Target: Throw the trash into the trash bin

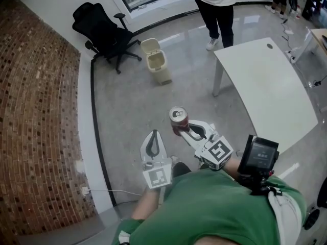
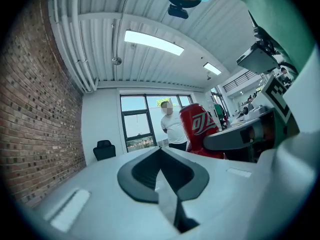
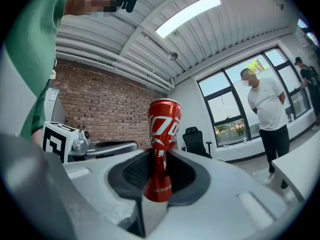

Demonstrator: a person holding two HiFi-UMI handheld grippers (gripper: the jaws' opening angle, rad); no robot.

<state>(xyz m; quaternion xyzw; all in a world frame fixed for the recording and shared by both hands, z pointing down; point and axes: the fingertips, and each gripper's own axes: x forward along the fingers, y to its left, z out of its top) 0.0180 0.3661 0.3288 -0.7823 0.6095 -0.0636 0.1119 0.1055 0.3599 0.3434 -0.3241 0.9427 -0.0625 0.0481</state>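
Note:
A red drinks can (image 1: 178,117), dented in at the waist, stands upright between the jaws of my right gripper (image 1: 183,129), which is shut on it. In the right gripper view the can (image 3: 164,129) rises from the pinched jaws of that gripper (image 3: 159,156). My left gripper (image 1: 155,133) is just to the left of it, shut and holding nothing; its tips (image 2: 160,150) meet, with the can (image 2: 197,126) beside them. A beige lidded trash bin (image 1: 157,60) stands on the floor well ahead, lid down.
A black office chair (image 1: 104,32) stands left of the bin, by a brick wall (image 1: 36,111). A white table (image 1: 265,86) fills the right side. A person (image 1: 217,9) stands beyond the table's corner, near the windows.

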